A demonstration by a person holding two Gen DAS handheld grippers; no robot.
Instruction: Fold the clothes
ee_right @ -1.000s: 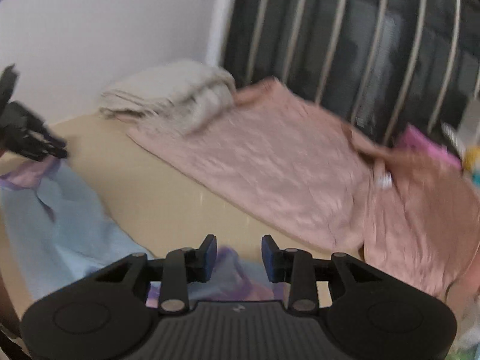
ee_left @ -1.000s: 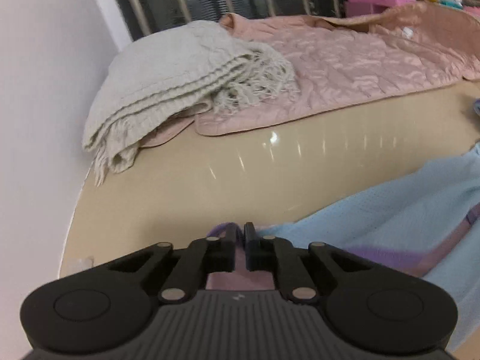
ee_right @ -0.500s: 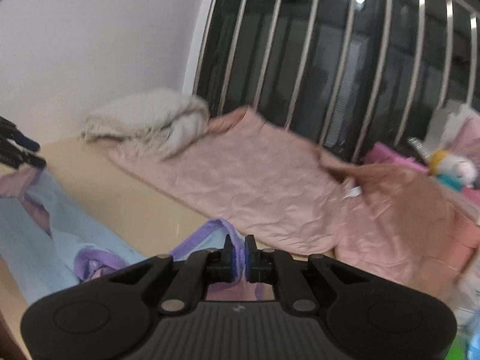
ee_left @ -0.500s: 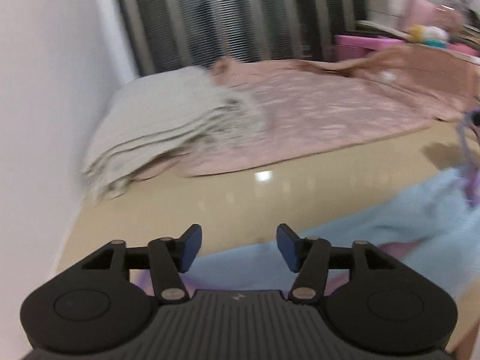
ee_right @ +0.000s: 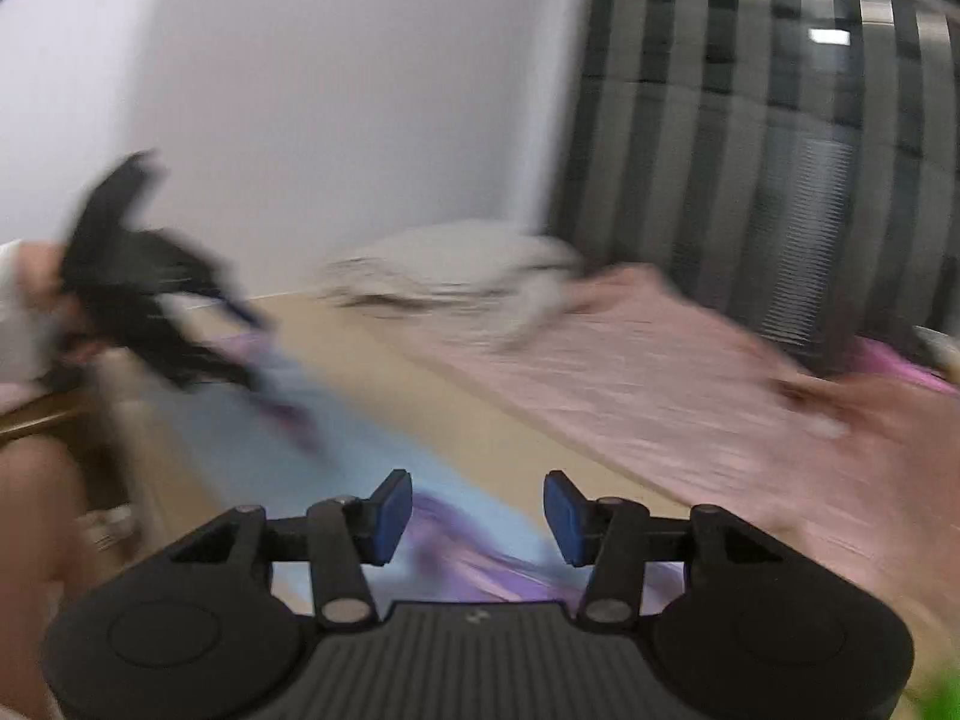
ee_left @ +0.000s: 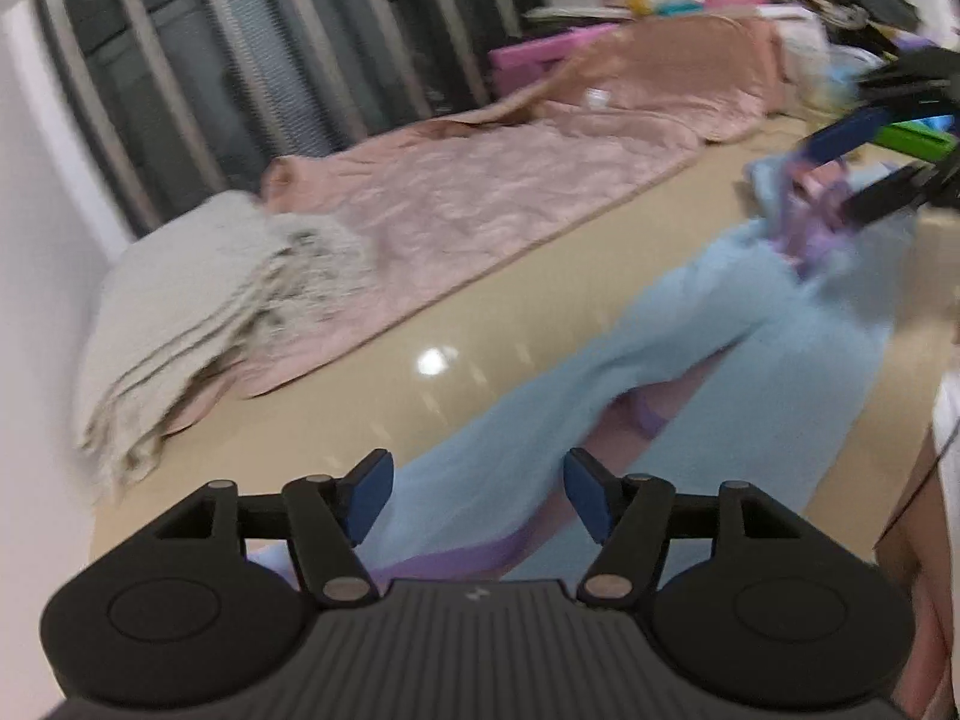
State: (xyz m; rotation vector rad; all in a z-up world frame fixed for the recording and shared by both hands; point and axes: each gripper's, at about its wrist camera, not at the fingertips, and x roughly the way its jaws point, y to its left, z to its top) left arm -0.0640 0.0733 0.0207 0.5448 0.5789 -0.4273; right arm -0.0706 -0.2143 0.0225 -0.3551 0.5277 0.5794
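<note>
Blue garment (ee_left: 690, 324) stretches lengthwise between the tongs; left gripper (ee_left: 477, 495) wide, empty at near end; right gripper (ee_right: 477, 516) wide, empty, at far end.

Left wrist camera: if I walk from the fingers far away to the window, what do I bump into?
Left gripper, open → light blue garment → bare shiny tabletop → pink quilted blanket → dark window bars.
</note>
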